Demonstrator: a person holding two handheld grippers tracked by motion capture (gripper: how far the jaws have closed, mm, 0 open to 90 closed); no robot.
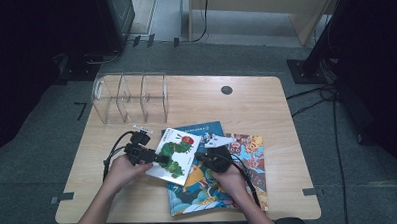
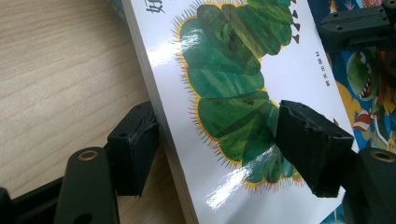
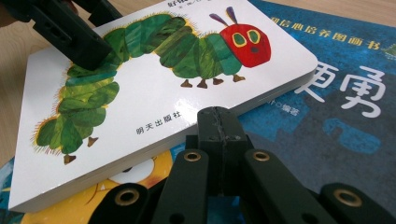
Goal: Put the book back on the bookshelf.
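Note:
A white board book with a green caterpillar (image 1: 175, 150) (image 2: 224, 70) (image 3: 154, 93) lies tilted across a blue book (image 1: 207, 127) (image 3: 336, 107) and a colourful cartoon book (image 1: 245, 158) (image 2: 369, 88). My left gripper (image 1: 155, 157) (image 2: 219, 140) is shut on the white book's left edge, one jaw on the cover and the other beneath it. One of its fingers (image 3: 74, 37) presses on the caterpillar's body. My right gripper (image 1: 204, 157) (image 3: 219, 123) is shut with nothing in it, its tip against the white book's right edge.
A clear acrylic organizer (image 1: 131, 97) with three compartments stands at the back left of the wooden table (image 1: 256, 105). A round dark grommet (image 1: 227, 90) sits near the back edge. Cables and dark stands surround the table on the floor.

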